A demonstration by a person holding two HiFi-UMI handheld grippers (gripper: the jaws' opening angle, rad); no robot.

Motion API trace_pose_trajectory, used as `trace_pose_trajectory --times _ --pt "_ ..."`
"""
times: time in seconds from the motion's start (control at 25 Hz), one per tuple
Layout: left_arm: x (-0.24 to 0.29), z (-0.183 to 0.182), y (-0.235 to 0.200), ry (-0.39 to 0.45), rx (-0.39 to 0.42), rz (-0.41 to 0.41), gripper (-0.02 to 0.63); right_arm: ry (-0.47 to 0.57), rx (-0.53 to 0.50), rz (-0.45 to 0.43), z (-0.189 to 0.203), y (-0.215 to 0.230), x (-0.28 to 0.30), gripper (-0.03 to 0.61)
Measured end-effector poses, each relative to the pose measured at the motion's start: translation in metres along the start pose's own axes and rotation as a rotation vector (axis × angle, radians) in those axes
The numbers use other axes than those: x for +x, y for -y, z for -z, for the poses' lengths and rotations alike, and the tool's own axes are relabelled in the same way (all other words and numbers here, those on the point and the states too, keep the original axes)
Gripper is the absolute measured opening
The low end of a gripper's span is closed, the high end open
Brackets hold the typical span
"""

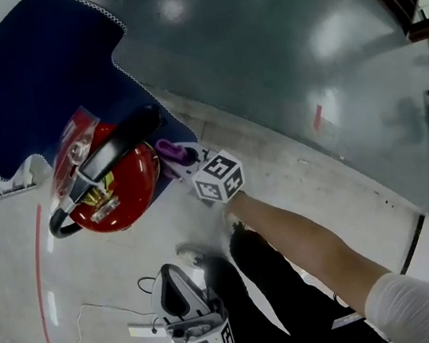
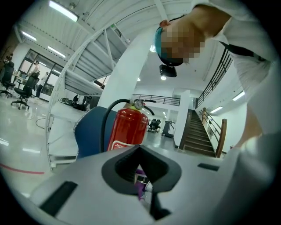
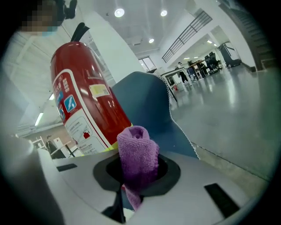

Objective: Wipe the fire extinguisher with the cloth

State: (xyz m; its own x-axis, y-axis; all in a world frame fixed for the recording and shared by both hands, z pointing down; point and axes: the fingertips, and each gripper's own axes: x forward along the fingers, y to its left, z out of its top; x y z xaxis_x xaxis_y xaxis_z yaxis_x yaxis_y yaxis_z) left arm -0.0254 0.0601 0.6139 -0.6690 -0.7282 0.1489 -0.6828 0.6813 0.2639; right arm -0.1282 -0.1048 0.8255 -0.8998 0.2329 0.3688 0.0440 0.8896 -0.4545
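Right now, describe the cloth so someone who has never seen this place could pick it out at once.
A red fire extinguisher stands by a dark blue mat on the grey floor. Right beside it, the right gripper holds a small rolled cloth: the only purple, fuzzy thing among smooth red, blue and grey.

The left gripper (image 2: 145,183) fills the bottom of the frame, its jaws drawn close with only a narrow slit between them, where a bit of purple cloth (image 2: 140,190) shows. At centre a red fire extinguisher (image 2: 128,129) stands upright before a blue chair back (image 2: 90,132). A staircase (image 2: 197,136) rises at right; a person's white sleeve (image 2: 259,88) covers the upper right.
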Motion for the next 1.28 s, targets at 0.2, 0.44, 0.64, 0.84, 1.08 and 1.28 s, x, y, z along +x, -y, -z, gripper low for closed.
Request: trace_pose_trajectory --times 0.2,0.44,0.64,0.84,1.08,1.28 --pt "-0.006 -0.016 0.005 0.01 0.003 0.006 0.005 0.053 0.058 -0.085 -0.029 -0.021 -0.015 0.058" --pt "-0.012 -0.059 0.02 0.033 0.013 -0.002 0.005 0.115 0.073 -0.145 -0.086 -0.065 -0.048 0.058" --pt "-0.022 -0.115 0.036 0.053 0.044 -0.009 0.005 0.132 0.06 -0.13 -0.138 -0.105 -0.071 0.058" --pt "-0.039 -0.161 0.058 0.047 0.079 -0.021 0.005 0.129 0.057 -0.077 -0.167 -0.129 -0.093 0.058" --pt "-0.057 -0.192 0.069 0.029 0.11 -0.03 0.005 0.109 0.069 -0.103 -0.178 -0.154 -0.112 0.058" --pt "-0.055 -0.216 0.056 0.038 0.1 0.008 0.005 0.193 0.053 -0.087 -0.214 -0.171 -0.142 0.058"
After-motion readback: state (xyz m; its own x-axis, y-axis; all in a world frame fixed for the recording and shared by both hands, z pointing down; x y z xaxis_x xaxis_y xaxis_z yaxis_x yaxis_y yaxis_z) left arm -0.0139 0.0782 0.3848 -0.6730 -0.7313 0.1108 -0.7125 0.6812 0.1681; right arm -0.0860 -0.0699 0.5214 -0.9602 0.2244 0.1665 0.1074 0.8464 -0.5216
